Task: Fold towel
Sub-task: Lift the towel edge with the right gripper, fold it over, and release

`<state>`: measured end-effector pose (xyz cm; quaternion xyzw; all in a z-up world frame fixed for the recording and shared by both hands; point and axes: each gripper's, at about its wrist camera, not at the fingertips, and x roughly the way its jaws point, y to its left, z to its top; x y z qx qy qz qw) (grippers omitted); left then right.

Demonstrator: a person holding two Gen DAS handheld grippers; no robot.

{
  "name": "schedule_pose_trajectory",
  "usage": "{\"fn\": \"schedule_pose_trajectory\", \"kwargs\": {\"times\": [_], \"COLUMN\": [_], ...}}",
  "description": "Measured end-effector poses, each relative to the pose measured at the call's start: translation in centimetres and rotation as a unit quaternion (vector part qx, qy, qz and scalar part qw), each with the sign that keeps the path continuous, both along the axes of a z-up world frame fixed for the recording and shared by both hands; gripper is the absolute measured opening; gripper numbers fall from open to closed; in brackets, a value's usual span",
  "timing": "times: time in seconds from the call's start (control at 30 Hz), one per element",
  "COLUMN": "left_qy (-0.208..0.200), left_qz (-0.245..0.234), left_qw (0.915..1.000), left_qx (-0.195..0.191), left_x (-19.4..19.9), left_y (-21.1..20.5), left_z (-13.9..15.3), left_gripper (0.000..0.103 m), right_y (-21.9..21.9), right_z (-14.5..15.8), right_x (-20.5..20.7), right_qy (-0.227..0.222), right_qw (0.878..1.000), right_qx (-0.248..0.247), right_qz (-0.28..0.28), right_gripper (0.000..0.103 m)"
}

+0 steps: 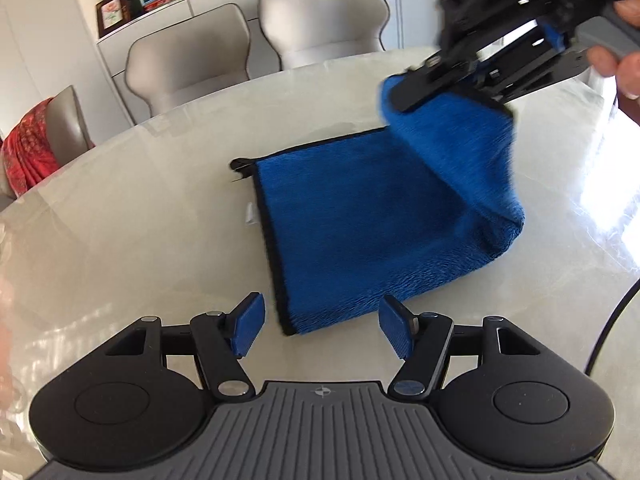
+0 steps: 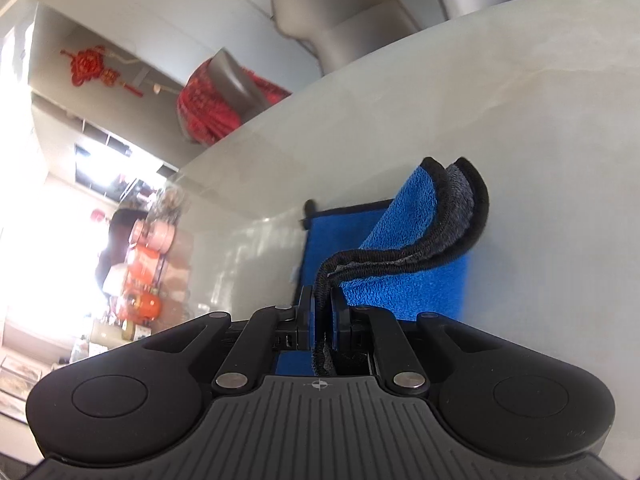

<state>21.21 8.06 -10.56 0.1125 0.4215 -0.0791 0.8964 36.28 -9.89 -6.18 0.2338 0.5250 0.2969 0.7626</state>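
Observation:
A blue towel [image 1: 352,216] with black trim lies on the pale round table [image 1: 140,220]. Its right side is lifted and curls over toward the left. My right gripper [image 1: 404,92] is shut on the raised edge, held above the table at the upper right by a hand [image 1: 624,44]. In the right wrist view the right gripper [image 2: 324,300] pinches the black hem, and the towel [image 2: 404,280] hangs in a fold beyond it, with a grey underside showing. My left gripper [image 1: 322,324] stands open just above the towel's near edge, nothing between its blue pads [image 1: 250,326].
Two grey chairs [image 1: 192,64] stand behind the table, and a third with red cloth [image 1: 28,152] is at the left. A sideboard with books and a picture frame [image 1: 114,12] runs along the back wall. The table edge [image 1: 612,320] curves at the right.

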Motion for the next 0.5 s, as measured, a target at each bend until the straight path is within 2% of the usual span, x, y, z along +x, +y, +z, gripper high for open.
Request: {"fn": "schedule_pose_trajectory", "kwargs": {"times": [0.13,0.27,0.37,0.5], "left_qy": [-0.001,0.002,0.001,0.000], "left_qz": [0.015,0.022,0.024,0.021], "left_qw": [0.9998,0.9996,0.9995,0.9995], "left_qx": [-0.010,-0.015,-0.018,-0.024], "left_x": [-0.3,-0.6,-0.8,-0.7], "left_y": [1.3,2.1,2.5,2.6], "left_z": [0.0,-0.2,-0.3,-0.3], "left_gripper": [0.067,0.067,0.067,0.067], "right_y": [4.5,6.6,7.6,7.7], "right_z": [-1.1,-2.4,-3.7,-3.8], "right_x": [0.1,0.4,0.5,0.3], "right_qy": [0.011,0.023,0.042,0.017], "right_qw": [0.999,0.999,0.997,0.996], "right_qx": [-0.012,-0.031,-0.056,-0.074], "right_qz": [0.029,0.035,0.038,0.041], "right_gripper": [0.008,0.008,0.012,0.013]}}
